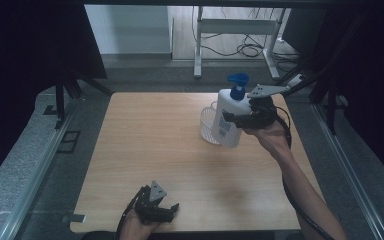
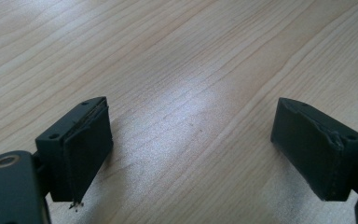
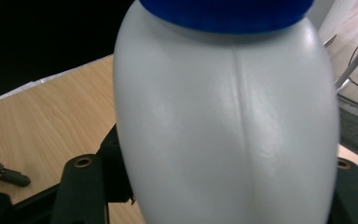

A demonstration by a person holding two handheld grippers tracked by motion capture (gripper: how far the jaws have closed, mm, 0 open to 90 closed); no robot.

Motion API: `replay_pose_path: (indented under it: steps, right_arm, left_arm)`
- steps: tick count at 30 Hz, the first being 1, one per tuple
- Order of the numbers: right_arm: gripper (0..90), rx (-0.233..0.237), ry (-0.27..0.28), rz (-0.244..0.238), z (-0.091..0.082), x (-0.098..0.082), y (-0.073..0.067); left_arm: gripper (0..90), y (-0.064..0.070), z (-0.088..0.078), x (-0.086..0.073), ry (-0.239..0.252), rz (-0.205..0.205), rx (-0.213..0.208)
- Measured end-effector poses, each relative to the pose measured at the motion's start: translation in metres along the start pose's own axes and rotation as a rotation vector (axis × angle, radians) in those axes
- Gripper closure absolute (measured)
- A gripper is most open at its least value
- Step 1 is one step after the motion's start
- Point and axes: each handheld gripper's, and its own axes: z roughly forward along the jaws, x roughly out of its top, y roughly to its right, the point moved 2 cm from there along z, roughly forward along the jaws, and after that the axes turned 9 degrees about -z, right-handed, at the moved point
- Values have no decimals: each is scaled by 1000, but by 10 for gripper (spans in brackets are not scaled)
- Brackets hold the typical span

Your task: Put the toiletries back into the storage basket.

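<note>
- The right tool (image 1: 240, 120) is clamped on the white pump bottle (image 1: 228, 117), its 2 black jaws pressed against the bottle's flanks roughly halfway up the body.
- In the right tool view the bottle (image 3: 228, 126) sits so close that its pale body with a moulded seam down the middle covers both jaw pads; only the black jaw mounts peek out at the lower left and lower right.
- The blue pump head (image 1: 238, 84) is cut off at the top of that view, leaving just a blue band (image 3: 226, 14) of it.
- From the high view the bottle stands nearly upright, toward the far right part of the counter (image 1: 170, 150). Whether its base touches the wood or hangs just above it I cannot tell.
- A label (image 1: 223, 125) with dark print runs down the bottle's front; the print is too small to read.
- A clear, ribbed container (image 1: 208, 125) stands just beside the bottle on its left, partly hidden behind it; whether the 2 touch is hard to say.
- The right hand (image 1: 270, 137) grips the tool from behind, and the grey 3-cornered plate (image 1: 267, 91) sticks out above it, next to the pump head.
- The left tool (image 1: 172, 207) rests at the near edge of the counter, well apart from the bottle, jaws standing wide apart with nothing between them.
- The left tool view shows those 2 black pads (image 2: 86, 149) over bare wood grain (image 2: 191, 93).
- The left hand (image 1: 135, 227) is cut off by the bottom of the high view.
- Beyond the counter, the surroundings on both sides are too dark to make out.
</note>
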Motion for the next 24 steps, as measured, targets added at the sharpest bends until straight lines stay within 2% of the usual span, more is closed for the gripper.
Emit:
replay_pose_path:
  steps: [12, 24]
  right_arm:
    - [378, 0, 26, 1, 8, 14, 18]
    - [379, -8, 23, 2, 23, 20, 38]
  left_arm:
    - [118, 0, 0, 0, 0, -2, -1]
    - [118, 0, 0, 0, 1, -3, -1]
